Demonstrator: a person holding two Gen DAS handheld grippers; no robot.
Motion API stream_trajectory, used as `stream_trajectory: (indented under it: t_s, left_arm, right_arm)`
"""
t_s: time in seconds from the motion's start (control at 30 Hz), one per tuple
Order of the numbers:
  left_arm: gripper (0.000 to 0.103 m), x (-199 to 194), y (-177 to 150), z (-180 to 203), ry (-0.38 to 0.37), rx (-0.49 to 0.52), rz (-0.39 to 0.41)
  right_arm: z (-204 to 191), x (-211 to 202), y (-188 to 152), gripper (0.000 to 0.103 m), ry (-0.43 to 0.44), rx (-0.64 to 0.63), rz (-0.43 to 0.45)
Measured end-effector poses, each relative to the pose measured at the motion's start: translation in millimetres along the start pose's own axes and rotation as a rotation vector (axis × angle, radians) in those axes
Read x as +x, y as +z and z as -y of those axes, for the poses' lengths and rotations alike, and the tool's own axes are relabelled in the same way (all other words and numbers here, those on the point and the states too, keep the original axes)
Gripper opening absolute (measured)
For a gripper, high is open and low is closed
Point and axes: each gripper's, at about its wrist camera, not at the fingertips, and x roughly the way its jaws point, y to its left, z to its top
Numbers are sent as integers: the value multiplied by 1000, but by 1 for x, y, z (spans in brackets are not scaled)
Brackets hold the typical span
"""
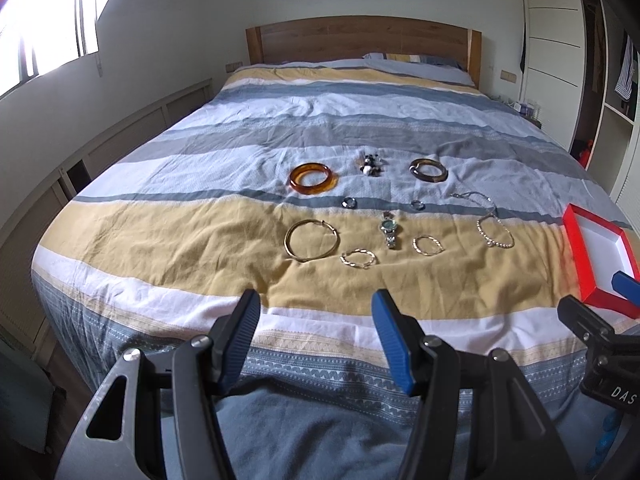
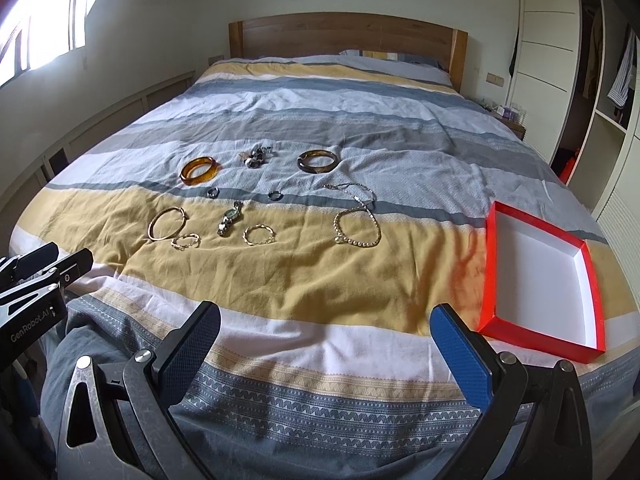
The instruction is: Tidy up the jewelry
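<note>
Wrinkled matt cloth bedspread (image 2: 320, 280), glossy amber bangle (image 2: 200, 171), shiny metal watch (image 2: 228, 218), seemingly cardboard red box (image 2: 490, 264), wooden headboard (image 2: 344, 36).

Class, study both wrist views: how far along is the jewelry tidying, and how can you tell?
Done: nothing; the red box is empty. In hand: nothing; the left gripper and right gripper hover with jaws open. Left: everything, including the amber bangle, watch and pearl necklace, lies on the bedspread.
</note>
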Motion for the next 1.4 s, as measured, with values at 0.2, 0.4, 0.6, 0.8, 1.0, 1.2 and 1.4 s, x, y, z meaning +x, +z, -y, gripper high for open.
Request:
stream_trajectory:
  t_s: [0.2, 0.4, 0.6, 0.8, 1.0, 1.2, 1.4]
  left_arm:
    - [56, -12, -2, 3, 7, 1, -2]
    - [56, -14, -6, 2, 1, -17, -25]
    - [56, -15, -5, 4, -7, -10, -33]
    - [56, -3, -5, 5, -22, 0, -79]
    - [56, 18, -6, -1, -18, -28, -122]
    - [56, 41, -7, -17, 10, -72, -159]
    - [56, 63, -8, -32, 33, -101, -195]
  right_arm:
    - [2, -13, -1, 102, 7, 3, 21]
    - [5, -21, -5, 102, 5, 6, 26]
    - [6, -23, -6, 102, 7, 7, 29]
    - [5, -15, -6, 102, 19, 11, 8]
    - [10, 8, -2, 102, 36, 19, -35]
    - [14, 31, -1, 102, 68, 19, -64]
    - [12, 61, 1, 102, 101, 10, -104]
